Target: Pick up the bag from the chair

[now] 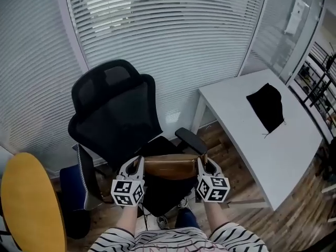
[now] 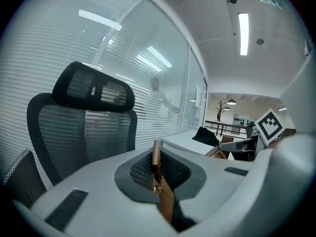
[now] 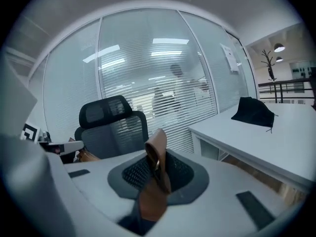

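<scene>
Holding the bag (image 1: 170, 167) by both ends over the chair (image 1: 115, 109)
My left fingers (image 2: 98, 177) and right fingers (image 3: 237, 211) each clamp one end (by its leather tab), keeping it level.

No words, numbers or brands can be read anywhere. The cube (image 1: 127, 191) on the left gripper (image 1: 136, 164) and the one on the right gripper (image 1: 203, 164) carry only black-and-white square patterns, with no letters. A white notice (image 1: 297, 8) on the glass wall (image 1: 273, 35) at the far right is too small to read.
</scene>
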Available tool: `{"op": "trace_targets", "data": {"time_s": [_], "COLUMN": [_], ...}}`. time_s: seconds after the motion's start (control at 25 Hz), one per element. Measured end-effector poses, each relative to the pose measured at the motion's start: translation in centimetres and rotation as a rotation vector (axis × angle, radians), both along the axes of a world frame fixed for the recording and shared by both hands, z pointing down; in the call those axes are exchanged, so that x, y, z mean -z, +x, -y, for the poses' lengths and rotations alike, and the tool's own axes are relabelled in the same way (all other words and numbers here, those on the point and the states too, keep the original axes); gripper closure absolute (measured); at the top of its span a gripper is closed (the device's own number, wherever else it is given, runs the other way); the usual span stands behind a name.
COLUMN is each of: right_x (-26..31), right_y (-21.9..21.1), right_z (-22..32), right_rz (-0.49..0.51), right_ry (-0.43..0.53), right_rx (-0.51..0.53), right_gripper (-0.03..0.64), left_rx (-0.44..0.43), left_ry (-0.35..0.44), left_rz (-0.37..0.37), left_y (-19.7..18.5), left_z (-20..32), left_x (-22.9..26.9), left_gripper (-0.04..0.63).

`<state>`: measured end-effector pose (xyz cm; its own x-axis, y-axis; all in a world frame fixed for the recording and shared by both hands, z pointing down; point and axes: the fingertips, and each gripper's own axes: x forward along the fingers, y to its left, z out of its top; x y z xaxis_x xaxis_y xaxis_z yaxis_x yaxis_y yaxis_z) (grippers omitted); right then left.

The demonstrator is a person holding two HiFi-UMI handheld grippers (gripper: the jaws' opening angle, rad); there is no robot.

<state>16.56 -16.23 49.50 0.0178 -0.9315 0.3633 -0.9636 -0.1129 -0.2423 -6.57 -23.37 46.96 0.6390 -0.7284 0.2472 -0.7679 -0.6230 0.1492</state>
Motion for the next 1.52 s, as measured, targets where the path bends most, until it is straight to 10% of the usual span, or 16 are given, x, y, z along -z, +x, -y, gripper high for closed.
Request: {"op": "trace_targets", "data": {"time_s": [1.52], "right_x": [6.0], "right_y": [-4.8], "right_z": [-3.7], "right_rz": [-0.029], "right_ry": [0.096], "right_rx": [-0.010], "right_gripper": [0.528], "left_rx": [-0.017], "left_ry": [0.122], "left_rz": [-0.053], "left_y": [-4.5], "left_z": [-3.7], "left_x": [6.9], "left_gripper": [0.568]}}
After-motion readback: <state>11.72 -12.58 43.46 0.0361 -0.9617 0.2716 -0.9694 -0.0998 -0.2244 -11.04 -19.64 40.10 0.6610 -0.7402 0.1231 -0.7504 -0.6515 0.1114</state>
